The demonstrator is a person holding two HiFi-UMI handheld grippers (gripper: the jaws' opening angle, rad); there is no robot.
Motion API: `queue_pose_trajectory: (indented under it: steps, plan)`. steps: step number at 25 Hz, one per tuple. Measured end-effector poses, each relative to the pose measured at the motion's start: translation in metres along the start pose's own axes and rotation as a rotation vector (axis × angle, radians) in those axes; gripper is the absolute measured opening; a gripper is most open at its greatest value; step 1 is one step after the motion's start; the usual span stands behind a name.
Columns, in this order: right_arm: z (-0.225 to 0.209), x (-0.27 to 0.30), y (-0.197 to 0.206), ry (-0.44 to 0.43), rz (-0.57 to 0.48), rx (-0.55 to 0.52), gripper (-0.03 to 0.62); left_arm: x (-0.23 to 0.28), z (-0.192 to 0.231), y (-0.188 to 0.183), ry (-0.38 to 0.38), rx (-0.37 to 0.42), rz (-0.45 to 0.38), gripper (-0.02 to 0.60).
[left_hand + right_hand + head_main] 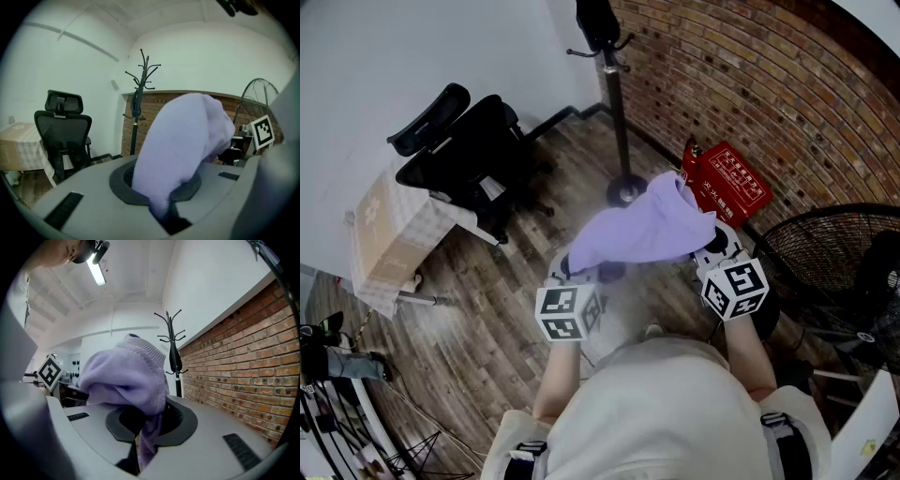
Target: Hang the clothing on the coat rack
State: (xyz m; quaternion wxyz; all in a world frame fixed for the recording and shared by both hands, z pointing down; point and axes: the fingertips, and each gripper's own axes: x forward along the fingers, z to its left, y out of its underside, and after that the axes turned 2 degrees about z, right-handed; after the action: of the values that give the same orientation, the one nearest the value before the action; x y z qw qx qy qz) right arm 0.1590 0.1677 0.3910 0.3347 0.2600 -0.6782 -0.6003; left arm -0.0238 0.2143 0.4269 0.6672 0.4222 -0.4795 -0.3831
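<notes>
- Person's pale-clad shoulders (675,412) fill the bottom of the head view, both arms stretched forward.
- Left gripper (165,216): its fingers are pressed together on an edge of the lilac garment (649,230), which bulges up over them.
- Coat rack (616,103) stands ahead by the brick wall (750,84), well apart, with a dark item on it.
- Garment hangs in the air between the two grippers, above the wooden floor (487,309).
- Right gripper (139,453): its fingers pinch a fold below the ribbed edge.
- To do this well, I judge: hold both pinches firm, step closer, raise the ribbed edge above a free hook, settle it over, then release one side at a time.
</notes>
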Motion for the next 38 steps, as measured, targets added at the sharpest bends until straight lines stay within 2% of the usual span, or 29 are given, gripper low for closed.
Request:
queue_pose_trajectory:
  steps: [6, 15, 22, 38]
  plan:
    - [0.026, -0.024, 0.005, 0.000, 0.007, -0.001, 0.037, -0.030, -0.001, 0.009, 0.005, -0.016, -0.007, 0.040]
    - [0.033, -0.038, 0.004, -0.031, 0.006, -0.014, 0.037, -0.048, -0.011, 0.013, -0.013, -0.027, -0.026, 0.041]
    - [0.031, -0.032, 0.001, -0.092, 0.011, -0.006, 0.038, -0.043, -0.010, 0.010, -0.040, -0.036, -0.041, 0.041]
    - [0.008, -0.009, -0.003, -0.117, -0.013, -0.025, 0.038, -0.022, -0.009, 0.002, -0.099, -0.050, -0.063, 0.040]
